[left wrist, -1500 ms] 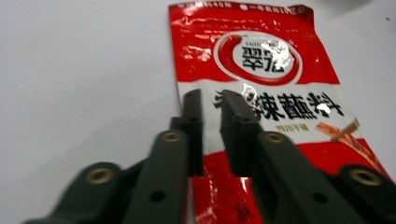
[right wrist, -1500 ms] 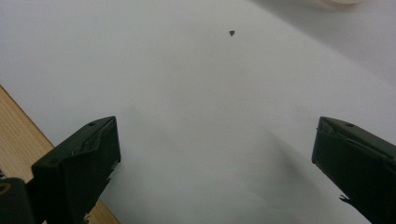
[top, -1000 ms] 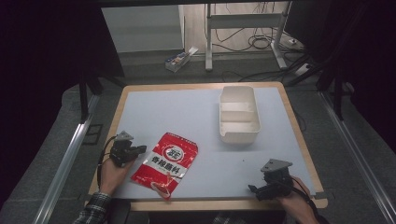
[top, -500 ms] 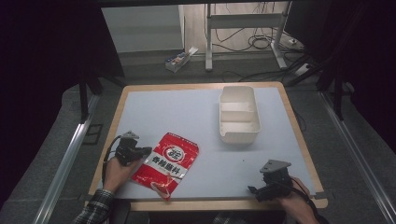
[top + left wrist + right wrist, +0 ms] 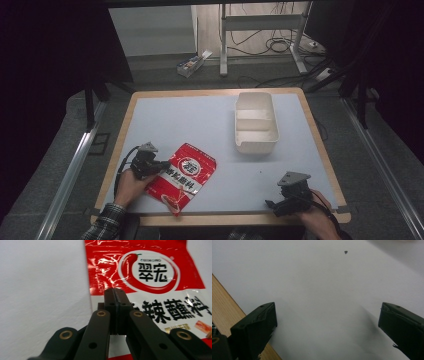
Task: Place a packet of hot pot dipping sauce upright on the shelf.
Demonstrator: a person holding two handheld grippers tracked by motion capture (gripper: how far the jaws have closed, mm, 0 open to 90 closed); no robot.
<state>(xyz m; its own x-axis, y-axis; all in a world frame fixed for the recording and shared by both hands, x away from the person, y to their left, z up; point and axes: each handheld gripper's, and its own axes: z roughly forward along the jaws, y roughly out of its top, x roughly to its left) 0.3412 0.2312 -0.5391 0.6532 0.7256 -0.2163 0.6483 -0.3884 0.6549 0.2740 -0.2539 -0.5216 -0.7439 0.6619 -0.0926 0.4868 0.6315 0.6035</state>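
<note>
Here the left gripper (image 5: 162, 165) has its jaws pressed together, tips at the left edge of the red seasoning packet (image 5: 184, 175); whether they pinch the foil cannot be told. The right gripper (image 5: 273, 205) stands well to the right of the packet with jaws wide apart over bare grey mat (image 5: 200, 120), holding nothing. One packet lies there; one white two-compartment tray (image 5: 256, 128) sits beyond it to the right

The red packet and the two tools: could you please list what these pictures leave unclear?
- Red packet: right and lower parts cut off by the left gripper view's edges; the shut left tool hides some print.
- White container: its contents are too small to tell in the high view.
</note>
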